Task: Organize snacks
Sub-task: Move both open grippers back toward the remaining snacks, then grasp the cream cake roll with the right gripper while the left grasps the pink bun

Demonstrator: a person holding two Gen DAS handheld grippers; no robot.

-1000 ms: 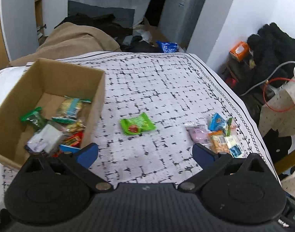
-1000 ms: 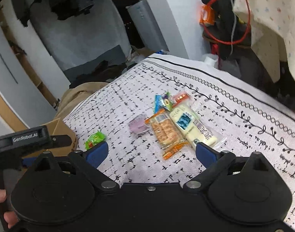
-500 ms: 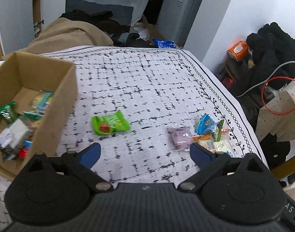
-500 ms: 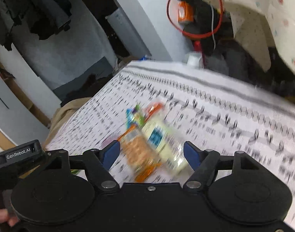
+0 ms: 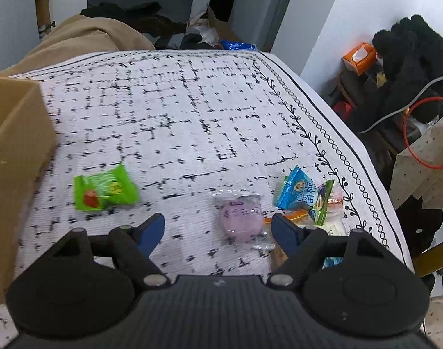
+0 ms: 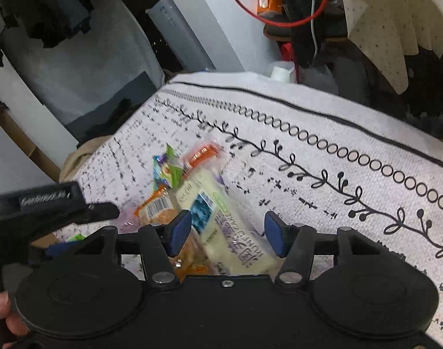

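- The left claw (image 5: 218, 228) hangs low over the table (image 5: 192, 110), angled forward and down, its jaws spread wide and holding nothing.
- A pink packet (image 5: 241, 217) lies between its fingertips, nearer the right one; it touches neither.
- A green packet (image 5: 104, 188) lies alone at 10 o'clock from that claw, near the box (image 5: 16, 157) at the left edge.
- A blue packet (image 5: 297, 189) heads the snack pile at 2 o'clock, just inside the table's bordered right edge.
- Past the snacks, toward 12 o'clock, the cloth lies bare to the far edge.
- The right claw (image 6: 227, 229) tilts down over the pile, jaws released and spread either side of a pale bar (image 6: 221, 218), not gripping it.
- A cracker pack (image 6: 160, 212) lies touching the bar, at the left fingertip.
- At 9 o'clock in the right view the left claw shows close by.
- To 2 o'clock of the right claw the cloth runs bare to its looped border.
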